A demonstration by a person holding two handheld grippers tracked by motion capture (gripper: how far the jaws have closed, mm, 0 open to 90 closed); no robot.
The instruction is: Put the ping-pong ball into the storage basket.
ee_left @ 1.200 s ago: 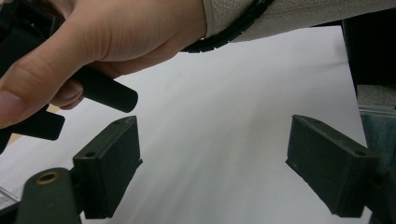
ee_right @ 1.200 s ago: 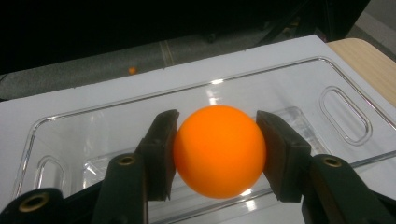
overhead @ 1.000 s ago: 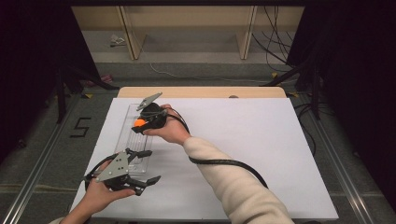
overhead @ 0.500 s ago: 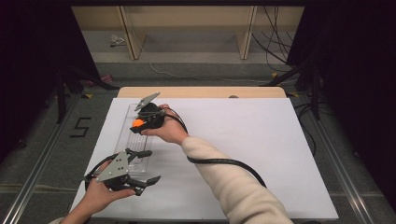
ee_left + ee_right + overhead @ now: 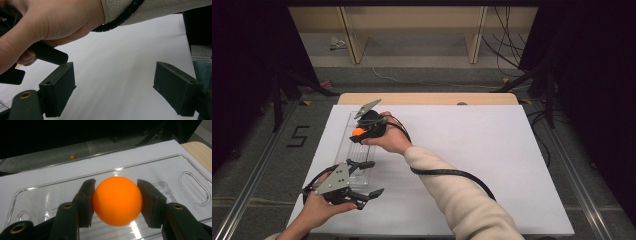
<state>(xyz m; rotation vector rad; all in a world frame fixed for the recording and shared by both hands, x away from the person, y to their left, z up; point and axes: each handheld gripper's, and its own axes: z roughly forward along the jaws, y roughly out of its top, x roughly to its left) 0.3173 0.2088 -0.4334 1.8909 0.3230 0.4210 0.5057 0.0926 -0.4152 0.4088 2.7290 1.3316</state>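
Orange and smooth, the small plastic ball (image 5: 117, 200) sits pinched between the two black pads of my right claw (image 5: 117, 202), which is closed just enough to bear on both its sides. I hold it above the clear plastic tray (image 5: 175, 167) with cut-out handle slots, which lies along the left edge of the white surface (image 5: 492, 150).

To do this step well, I judge I should keep the squeeze light (a ball this slick could squirt out under a hard pinch), lower it close to the tray floor before letting go, and open slowly so it settles rather than bounces or rolls away.

My left claw (image 5: 362, 192) hovers over the near end of the tray, jaws spread wide with nothing between them; it could steady the tray if it slides.

As for the tray itself, I can make out nothing lying in it, though reflections blur parts of the floor. Another small orange ball (image 5: 72, 157) lies well away on the floor beyond the surface.
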